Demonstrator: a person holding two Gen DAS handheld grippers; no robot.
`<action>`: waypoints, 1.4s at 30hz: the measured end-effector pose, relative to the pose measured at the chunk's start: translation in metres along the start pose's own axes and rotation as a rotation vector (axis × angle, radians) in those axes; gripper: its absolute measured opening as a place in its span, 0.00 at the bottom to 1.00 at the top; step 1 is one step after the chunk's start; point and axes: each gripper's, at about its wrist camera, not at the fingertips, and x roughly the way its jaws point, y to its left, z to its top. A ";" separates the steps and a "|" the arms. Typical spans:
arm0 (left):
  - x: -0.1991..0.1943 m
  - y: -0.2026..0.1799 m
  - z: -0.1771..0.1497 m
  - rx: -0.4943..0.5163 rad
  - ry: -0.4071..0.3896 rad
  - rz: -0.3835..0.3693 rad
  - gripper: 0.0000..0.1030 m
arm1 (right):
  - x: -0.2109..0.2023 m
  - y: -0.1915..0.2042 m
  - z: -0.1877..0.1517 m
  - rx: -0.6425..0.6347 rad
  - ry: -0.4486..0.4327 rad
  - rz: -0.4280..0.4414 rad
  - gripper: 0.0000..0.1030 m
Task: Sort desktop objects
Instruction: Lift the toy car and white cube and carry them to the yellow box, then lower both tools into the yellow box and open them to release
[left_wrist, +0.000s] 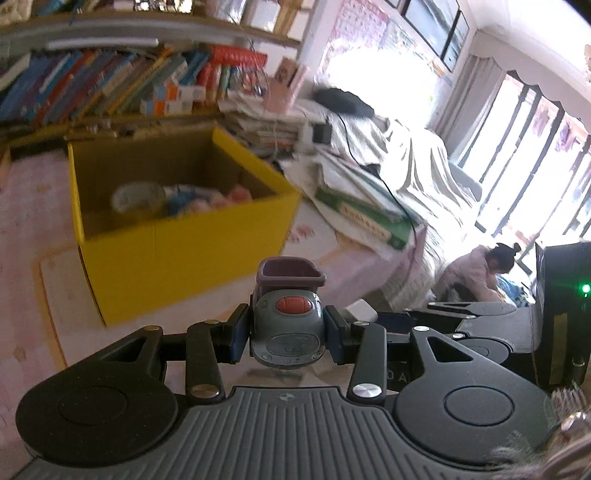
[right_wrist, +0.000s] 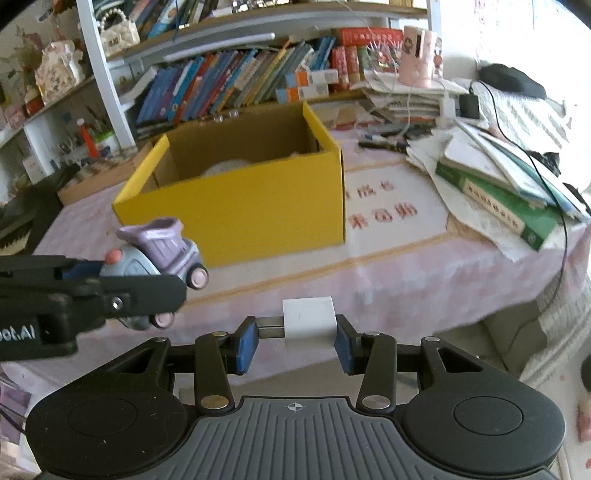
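My left gripper (left_wrist: 288, 334) is shut on a grey and purple toy truck (left_wrist: 287, 314) and holds it above the pink tablecloth, in front of the yellow cardboard box (left_wrist: 177, 254). The truck (right_wrist: 159, 258) and the left gripper (right_wrist: 110, 291) also show at the left of the right wrist view. My right gripper (right_wrist: 295, 341) holds a white block (right_wrist: 309, 318); the right pad touches it and a gap shows at the left pad. The yellow box (right_wrist: 258, 210) stands ahead on the table with soft toys inside.
A tilted pile of books and papers with a green book (right_wrist: 498, 206) lies at the right, with a black cable over it. A bookshelf (right_wrist: 240, 85) runs behind the box. A pink cup (right_wrist: 419, 55) stands on stacked papers. A child (left_wrist: 484, 269) sits on the floor.
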 end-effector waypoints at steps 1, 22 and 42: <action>0.000 0.001 0.006 -0.003 -0.015 0.012 0.38 | 0.001 -0.002 0.007 -0.003 -0.012 0.007 0.42; 0.041 0.046 0.104 0.128 -0.134 0.311 0.38 | 0.063 0.010 0.150 -0.199 -0.196 0.133 0.42; 0.148 0.094 0.102 0.180 0.199 0.390 0.38 | 0.202 0.065 0.183 -0.325 0.149 0.188 0.42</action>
